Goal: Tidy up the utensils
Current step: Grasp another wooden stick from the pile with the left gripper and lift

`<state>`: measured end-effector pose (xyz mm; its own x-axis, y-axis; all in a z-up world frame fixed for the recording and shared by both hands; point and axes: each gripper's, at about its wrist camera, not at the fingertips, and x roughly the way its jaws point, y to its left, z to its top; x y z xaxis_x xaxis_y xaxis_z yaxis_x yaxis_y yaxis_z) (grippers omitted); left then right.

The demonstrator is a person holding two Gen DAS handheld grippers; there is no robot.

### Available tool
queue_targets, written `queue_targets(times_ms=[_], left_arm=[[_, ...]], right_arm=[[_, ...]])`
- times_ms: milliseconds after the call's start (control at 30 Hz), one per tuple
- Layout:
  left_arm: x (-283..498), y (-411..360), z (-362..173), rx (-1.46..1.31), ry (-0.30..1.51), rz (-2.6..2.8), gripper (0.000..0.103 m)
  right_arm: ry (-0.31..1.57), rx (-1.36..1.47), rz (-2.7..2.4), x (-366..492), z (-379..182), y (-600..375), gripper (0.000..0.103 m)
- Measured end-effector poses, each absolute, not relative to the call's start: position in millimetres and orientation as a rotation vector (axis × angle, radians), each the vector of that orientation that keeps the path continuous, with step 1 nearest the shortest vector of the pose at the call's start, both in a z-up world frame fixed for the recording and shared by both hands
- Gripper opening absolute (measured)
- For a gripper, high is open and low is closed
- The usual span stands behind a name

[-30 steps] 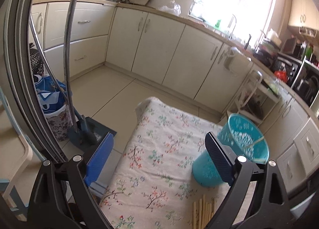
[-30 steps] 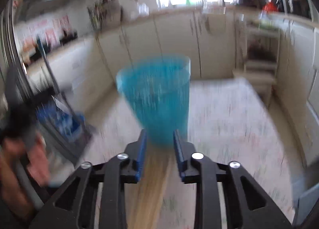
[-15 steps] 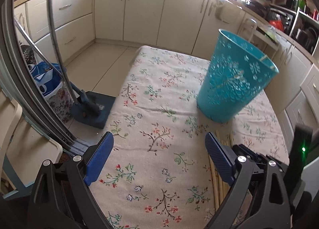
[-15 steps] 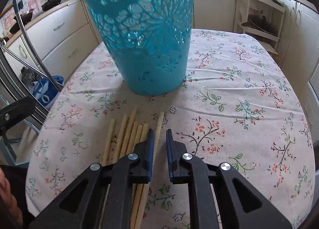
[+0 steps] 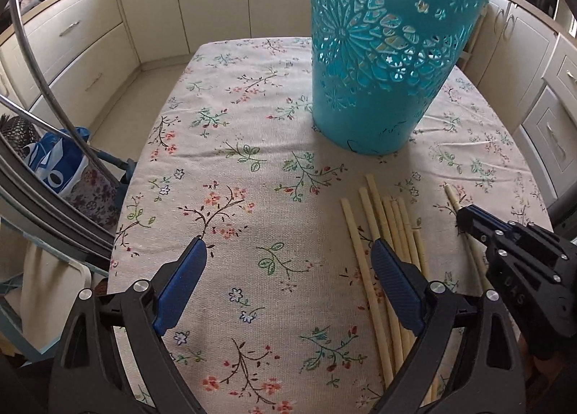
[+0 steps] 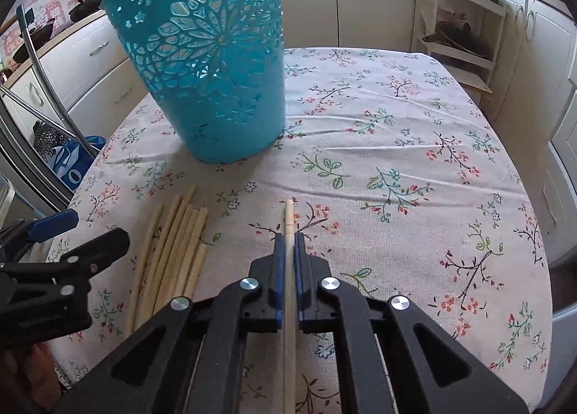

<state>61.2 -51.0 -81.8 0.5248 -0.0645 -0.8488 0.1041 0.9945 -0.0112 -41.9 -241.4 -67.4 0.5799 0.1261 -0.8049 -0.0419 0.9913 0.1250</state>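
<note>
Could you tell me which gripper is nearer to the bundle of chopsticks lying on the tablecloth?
Left. The left gripper hangs open with one finger over the bundle of chopsticks; the right gripper sits beside it, shut on a separate chopstick.

Both tools are built alike: matte black plastic frames with triangular cut-outs in the arms, joined by round silver screw heads, and ending in flat fingers faced with blue ribbed pads. On the left gripper [image 5: 288,262] 4 silver screws show across the frame, 2 on each side, and the blue pads [image 5: 180,286] are long, narrow and finely textured. The right gripper [image 6: 287,239] shows 4 silver screws in its own view, with blue pads [image 6: 277,270] lining the inner faces of black finger blocks; seen from the side, its black body carries small screw heads and faint embossed lettering.
</note>
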Motion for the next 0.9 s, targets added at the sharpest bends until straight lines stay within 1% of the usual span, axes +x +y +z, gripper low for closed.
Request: queue_targets(times_ms=[67, 233, 267, 333, 367, 400, 433, 500, 567, 600, 667, 733, 900], left_arm=[[64.0, -53.0, -85.1, 0.049, 1.024, -0.098, 0.088], [67.7, -57.4, -93.8, 0.054, 1.049, -0.112, 0.082], [68.0, -59.5, -94.8, 0.064, 1.05, -0.112, 0.081], [67.5, -64.7, -95.6, 0.094, 1.039, -0.115, 0.074], [67.1, -66.6, -95.4, 0.104, 1.031, -0.122, 0.066], [67.0, -68.3, -94.3, 0.108, 1.024, -0.134, 0.054], [67.2, -69.9, -93.0, 0.111, 1.016, -0.148, 0.047], [68.2, -72.5, -91.6, 0.115, 1.009, -0.172, 0.018], [69.7, -73.3, -90.9, 0.103, 1.016, -0.208, 0.007], [70.8, -72.1, -90.4, 0.087, 1.026, -0.227, 0.004], [70.6, -66.8, -88.6, 0.031, 1.049, -0.274, 0.004], [66.7, -60.2, -78.1, -0.011, 1.033, -0.303, 0.004], [47.8, -44.2, -19.3, -0.107, 0.91, -0.373, 0.004]], right_arm=[[0.947, 0.097, 0.102, -41.2, -66.6, -240.3, 0.006], [0.948, 0.079, 0.108, -41.7, -66.5, -238.5, 0.006], [0.947, 0.068, 0.107, -42.5, -66.3, -237.3, 0.006], [0.947, 0.062, 0.108, -42.9, -66.8, -236.2, 0.006], [0.952, 0.062, 0.109, -42.9, -66.6, -236.2, 0.006], [0.955, 0.061, 0.11, -42.7, -66.6, -235.9, 0.006], [0.958, 0.058, 0.11, -42.7, -66.5, -235.6, 0.006], [0.959, 0.056, 0.11, -43.2, -66.8, -235.9, 0.006], [0.959, 0.066, 0.111, -43.5, -67.0, -237.0, 0.006], [0.961, 0.078, 0.113, -43.6, -67.1, -238.4, 0.006], [0.964, 0.11, 0.118, -43.7, -67.3, -242.5, 0.006], [0.963, 0.14, 0.125, -44.2, -68.2, -246.3, 0.006], [0.956, 0.166, 0.133, -45.1, -68.7, -248.2, 0.006]])
